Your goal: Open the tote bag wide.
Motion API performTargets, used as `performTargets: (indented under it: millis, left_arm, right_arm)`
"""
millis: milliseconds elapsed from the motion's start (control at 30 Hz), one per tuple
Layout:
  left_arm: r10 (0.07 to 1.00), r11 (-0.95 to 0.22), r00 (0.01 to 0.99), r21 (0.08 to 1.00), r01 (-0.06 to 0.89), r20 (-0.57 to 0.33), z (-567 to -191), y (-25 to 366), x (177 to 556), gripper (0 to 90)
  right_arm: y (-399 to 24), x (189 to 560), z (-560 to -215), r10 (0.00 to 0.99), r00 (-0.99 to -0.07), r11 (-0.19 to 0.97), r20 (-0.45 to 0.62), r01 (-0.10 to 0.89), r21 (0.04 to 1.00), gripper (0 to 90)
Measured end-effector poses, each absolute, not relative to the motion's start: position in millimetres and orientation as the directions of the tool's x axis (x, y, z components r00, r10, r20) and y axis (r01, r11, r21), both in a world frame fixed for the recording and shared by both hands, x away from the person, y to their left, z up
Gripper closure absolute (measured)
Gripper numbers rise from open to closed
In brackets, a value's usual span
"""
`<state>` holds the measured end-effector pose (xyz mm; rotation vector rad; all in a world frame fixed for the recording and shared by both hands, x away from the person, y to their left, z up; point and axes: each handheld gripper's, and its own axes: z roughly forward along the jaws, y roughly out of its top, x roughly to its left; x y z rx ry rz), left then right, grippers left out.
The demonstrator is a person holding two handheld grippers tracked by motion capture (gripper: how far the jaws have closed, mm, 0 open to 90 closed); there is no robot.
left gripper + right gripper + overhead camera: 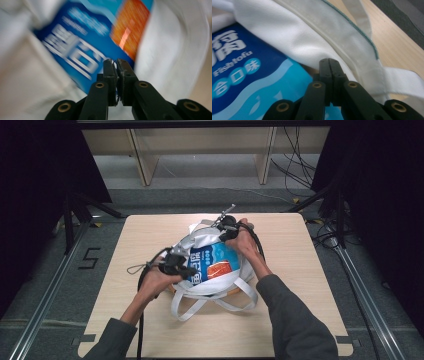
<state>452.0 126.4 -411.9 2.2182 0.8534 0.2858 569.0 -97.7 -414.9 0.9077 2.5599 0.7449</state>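
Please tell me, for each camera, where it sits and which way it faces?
High view: above the person's side, facing forward and down on the wooden table; both forearms enter from below.
Left gripper view: rides the left tool, facing the blue printed packet; its black jaws show.
Right gripper view: rides the right tool, facing the white fabric tote bag.
Both gripper views share packet and bag.

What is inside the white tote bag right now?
A blue snack packet printed "Fish tofu" shows through the white tote bag's mouth. Its lower end, and anything beneath it, is covered by fabric.
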Motion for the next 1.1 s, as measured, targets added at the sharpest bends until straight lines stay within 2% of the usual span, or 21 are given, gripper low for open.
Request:
performTargets:
  millis: [233,267,300,333,367,400,533,600,633,767,900,933,967,1000,1100]
  left_arm:
    - [0.775,-0.432,0.630,0.696,0.574,-0.039,-413.3,141.0,497.4,86.3]
    - [0.813,-0.370,0.579,0.710,0.599,-0.064,-419.1,147.0,506.3,86.9]
    - [0.813,-0.370,0.579,0.710,0.599,-0.064,-419.1,147.0,506.3,87.3]
    - [0.833,-0.367,0.552,0.705,0.607,-0.042,-425.5,152.1,512.2,88.3]
    - [0.833,-0.367,0.552,0.705,0.607,-0.042,-425.5,152.1,512.2,88.8]
    - [0.837,-0.348,0.544,0.709,0.613,-0.060,-429.8,156.9,515.8,88.9]
    - [0.846,-0.330,0.529,0.711,0.621,-0.069,-436.3,161.6,521.3,89.0]
    - [0.867,-0.291,0.490,0.707,0.645,-0.090,-451.4,169.7,527.5,89.3]
    - [0.863,-0.263,0.487,0.705,0.659,-0.132,-455.6,176.4,529.7,89.4]
    - [0.862,-0.224,0.475,0.710,0.667,-0.175,-459.5,180.9,531.5,89.4]
    - [0.866,-0.260,0.482,0.706,0.659,-0.131,-449.7,176.5,524.9,86.5]
    - [0.851,-0.303,0.517,0.716,0.629,-0.095,-440.1,172.0,515.4,85.0]
    - [0.851,-0.303,0.517,0.716,0.629,-0.095,-440.1,172.0,515.4,83.4]
    - [0.824,-0.355,0.563,0.721,0.595,-0.058,-429.1,166.0,501.7,82.9]
    - [0.796,-0.373,0.603,0.734,0.568,-0.063,-422.8,159.0,485.5,82.5]
  right_arm:
    - [-134.8,562.3,-408.1,0.661,-0.743,0.634,-0.103,0.479,0.607,90.0]
    - [-151.2,565.0,-412.7,0.697,-0.712,0.607,-0.083,0.525,0.597,90.0]
    - [-151.2,565.0,-412.7,0.697,-0.712,0.607,-0.083,0.525,0.597,90.0]
    - [-167.7,569.5,-421.5,0.725,-0.688,0.568,-0.040,0.563,0.601,90.0]
    - [-167.7,569.5,-421.5,0.725,-0.688,0.568,-0.040,0.563,0.601,90.0]
    - [-176.2,571.3,-431.6,0.746,-0.665,0.516,0.023,0.600,0.611,90.0]
    - [-179.1,577.3,-449.2,0.747,-0.663,0.495,0.054,0.608,0.621,90.0]
    - [-179.8,580.2,-464.7,0.762,-0.638,0.446,0.113,0.643,0.623,90.0]
    - [-180.8,580.8,-470.2,0.760,-0.639,0.438,0.115,0.635,0.636,90.0]
    - [-184.6,579.7,-476.2,0.760,-0.632,0.399,0.152,0.638,0.658,90.0]
    - [-182.3,572.4,-462.2,0.757,-0.649,0.458,0.079,0.613,0.644,90.0]
    - [-184.1,566.3,-449.7,0.763,-0.644,0.462,0.049,0.597,0.655,90.0]
    - [-184.1,566.3,-449.7,0.763,-0.644,0.462,0.049,0.597,0.655,90.0]
    - [-183.7,556.3,-435.6,0.736,-0.676,0.488,0.037,0.567,0.663,90.0]
    - [-179.8,543.6,-427.1,0.714,-0.700,0.509,0.025,0.543,0.668,90.0]
